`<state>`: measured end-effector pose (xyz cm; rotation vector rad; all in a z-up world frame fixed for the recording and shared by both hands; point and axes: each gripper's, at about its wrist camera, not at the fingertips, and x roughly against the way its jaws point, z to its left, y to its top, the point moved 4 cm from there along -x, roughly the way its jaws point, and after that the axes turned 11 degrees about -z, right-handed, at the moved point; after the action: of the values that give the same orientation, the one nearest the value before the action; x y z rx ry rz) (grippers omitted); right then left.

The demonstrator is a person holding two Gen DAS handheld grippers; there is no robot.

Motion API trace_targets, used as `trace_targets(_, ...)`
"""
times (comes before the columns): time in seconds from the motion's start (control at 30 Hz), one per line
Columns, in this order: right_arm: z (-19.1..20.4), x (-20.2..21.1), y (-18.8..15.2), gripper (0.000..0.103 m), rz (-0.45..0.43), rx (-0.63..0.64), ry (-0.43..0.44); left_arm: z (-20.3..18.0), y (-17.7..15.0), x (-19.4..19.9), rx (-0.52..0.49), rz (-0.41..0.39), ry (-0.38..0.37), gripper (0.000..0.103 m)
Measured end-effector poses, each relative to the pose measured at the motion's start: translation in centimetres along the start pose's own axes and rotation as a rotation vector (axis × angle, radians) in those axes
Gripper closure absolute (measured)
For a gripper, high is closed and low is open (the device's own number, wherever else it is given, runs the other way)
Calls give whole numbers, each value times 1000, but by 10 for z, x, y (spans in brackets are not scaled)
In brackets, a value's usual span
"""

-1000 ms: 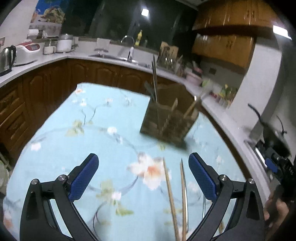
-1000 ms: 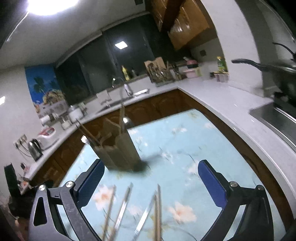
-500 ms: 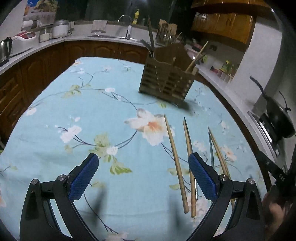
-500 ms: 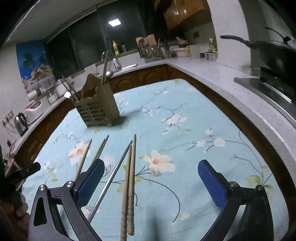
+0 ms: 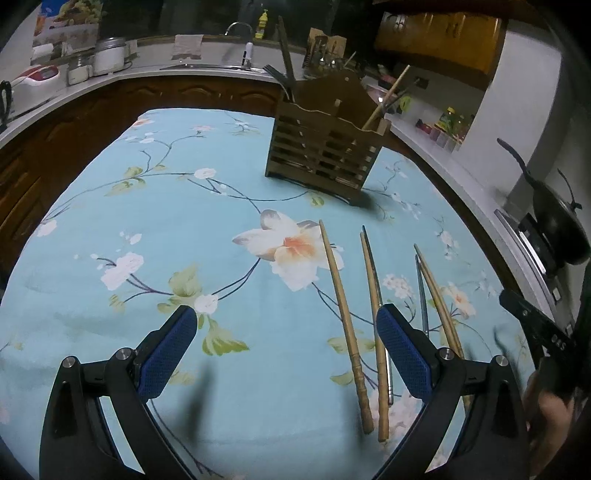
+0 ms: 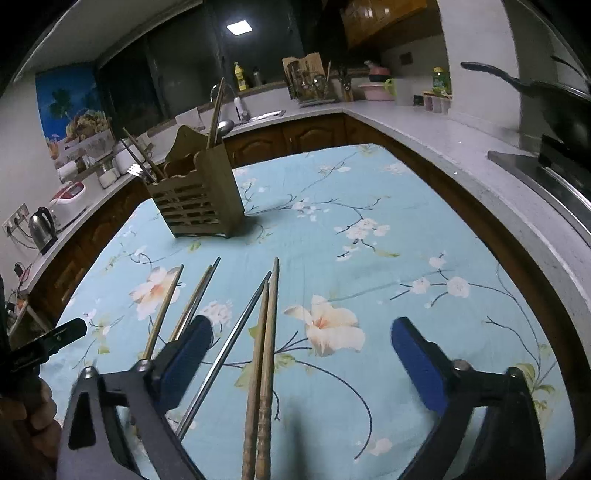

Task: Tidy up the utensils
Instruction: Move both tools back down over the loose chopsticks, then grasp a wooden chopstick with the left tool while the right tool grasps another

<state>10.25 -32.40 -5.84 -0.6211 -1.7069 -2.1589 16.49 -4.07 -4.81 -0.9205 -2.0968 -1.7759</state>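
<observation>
- Both tongs sit lower over the tablecloth (image 5: 147, 229) than before.
- Right tongs (image 6: 301, 347): open, jaws just narrowing, wooden chopsticks (image 6: 264, 354) between them untouched.
- Left tongs (image 5: 282, 349): open, empty.
- Utensil holder (image 5: 325, 151): beyond; no legible writing.

Chopsticks (image 5: 341, 306), wood & metal, lie loose, roughly parallel on floral cloth; slatted wooden holder (image 5: 325, 155) upright behind w/ utensils inside.

Dim kitchen lit by 1 ceiling panel (image 6: 239, 28) (glaring white); fisheye edges bend and darken; soft shadows blur.
</observation>
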Motion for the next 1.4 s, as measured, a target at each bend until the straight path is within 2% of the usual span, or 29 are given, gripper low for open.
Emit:
trace_targets(0.07,1,-5,1,14,13,-3,8,-2,3,-3,-4,0,-8,3)
trace_targets(0.13,3,-11,3,26,27,-1,17,-4,5,-6,-7,1,-16,4)
trace_targets(0.2,3,-18,2,34,50,-11,37,-7,9,-11,-18,4,-15,5)
trace_targets(0.3,5,-31,2,46,90,-22,56,-12,16,-21,-40,16,-20,17)
trace_targets(0.37,7,-41,1,47,113,-23,72,-16,19,-32,-49,40,-20,26)
trace_targets(0.4,8,-46,1,49,121,-19,72,-19,20,-39,-54,58,-28,27)
trace_targets(0.53,8,-69,1,62,174,-24,82,-28,20,-69,-77,137,-39,44)
trace_targets(0.63,10,-85,1,68,209,-3,78,-32,21,-88,-94,171,-36,49)
trace_targets(0.67,11,-89,1,69,221,5,80,-34,21,-94,-101,179,-36,53)
trace_targets(0.83,16,-113,-4,78,277,62,67,-39,24,-121,-124,223,-34,61)
trace_targets(0.9,19,-118,-1,80,274,104,51,-42,26,-129,-133,231,-38,65)
trace_targets(1.03,18,-130,6,86,279,111,40,-45,28,-145,-155,246,-38,75)
trace_targets(1.2,19,-143,13,86,282,111,39,-48,33,-153,-166,249,-44,76)
trace_targets(1.4,22,-144,12,85,272,123,45,-62,27,-154,-294,234,-17,79)
